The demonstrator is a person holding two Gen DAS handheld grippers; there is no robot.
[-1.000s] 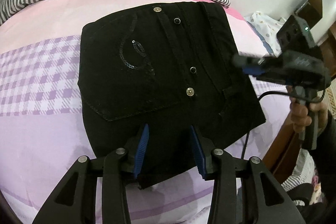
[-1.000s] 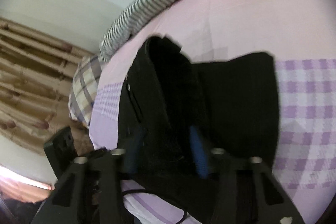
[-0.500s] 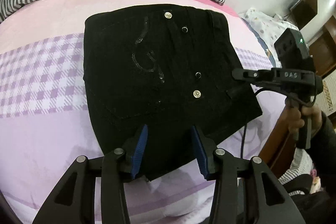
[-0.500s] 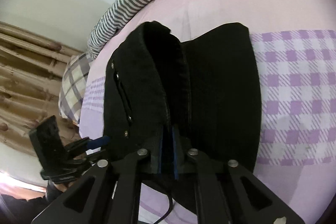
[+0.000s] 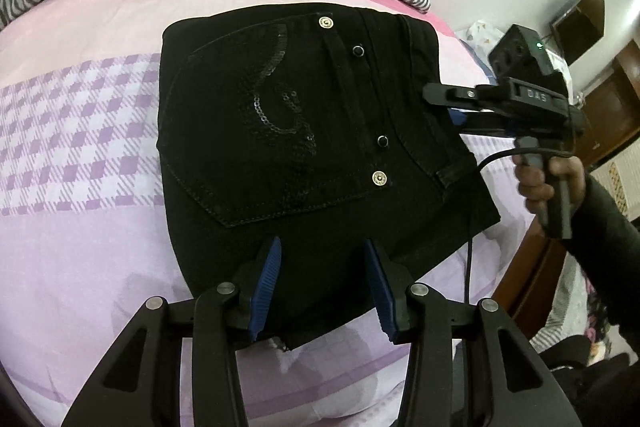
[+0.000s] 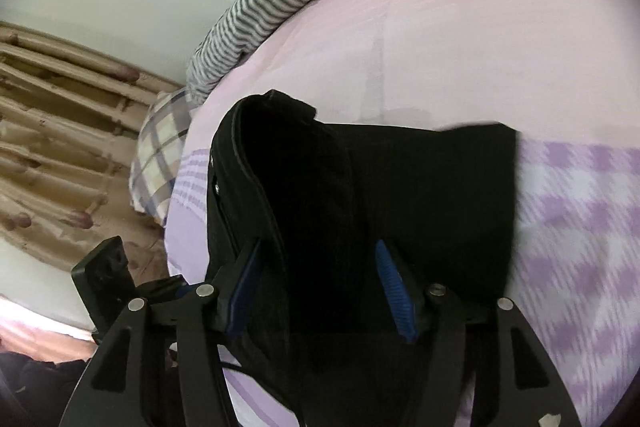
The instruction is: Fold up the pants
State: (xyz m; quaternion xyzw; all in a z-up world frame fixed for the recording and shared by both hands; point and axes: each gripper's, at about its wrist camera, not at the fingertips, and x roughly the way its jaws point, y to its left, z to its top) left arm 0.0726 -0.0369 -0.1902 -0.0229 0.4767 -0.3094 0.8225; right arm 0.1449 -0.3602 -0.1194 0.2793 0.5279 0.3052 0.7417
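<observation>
The black pants (image 5: 304,147) lie folded flat on the bed (image 5: 80,219), sequined pocket upward. The left gripper (image 5: 320,287) is spread wide over the 6 o'clock hem. The right gripper (image 6: 318,285), also wide, straddles the waistband edge at 3 o'clock.

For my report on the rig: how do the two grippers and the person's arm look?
Both the left gripper and the right gripper have black frames, silver rivets and ribbed blue pads. The right one carries white "DAS" lettering and a black cable. The sleeve is dark.
</observation>
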